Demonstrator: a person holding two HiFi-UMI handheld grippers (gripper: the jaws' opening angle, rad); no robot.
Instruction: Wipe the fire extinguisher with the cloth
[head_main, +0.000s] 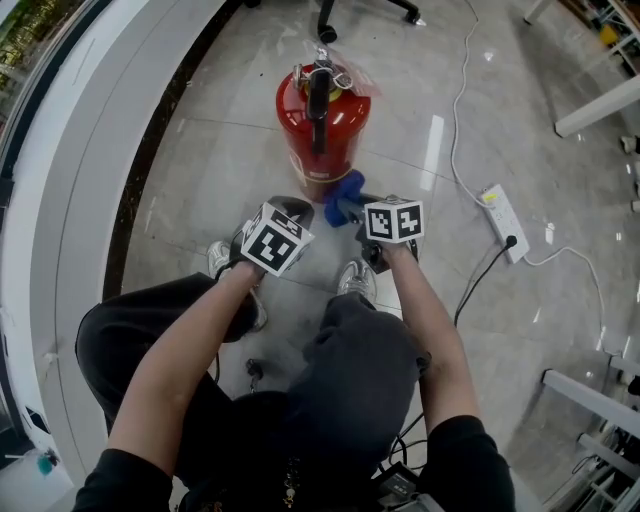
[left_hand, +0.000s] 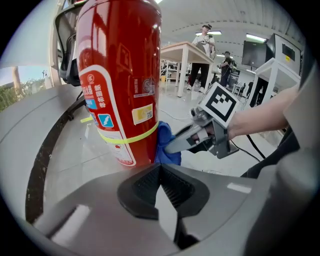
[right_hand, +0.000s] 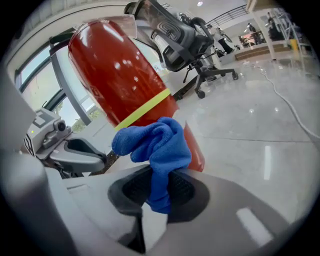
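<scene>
Right tongs (right_hand: 159, 197) are clamped on the blue cloth (right_hand: 155, 142), bunched against the lower body of the fire extinguisher (right_hand: 120, 85), which stands upright on the floor (head_main: 200, 170), upper centre of the head view. Left tongs (left_hand: 161, 192) are pressed together, empty. Cloth judged soft, light; extinguisher heavy, smooth, likely slippery: steady it at the neck.

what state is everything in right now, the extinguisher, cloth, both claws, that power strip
fire extinguisher: standing upright
cloth: bunched up, pinched in the right claw, against the extinguisher's lower side
left claw: shut, nothing in it
right claw: shut on the cloth
power strip: lying flat, one black plug in it
</scene>
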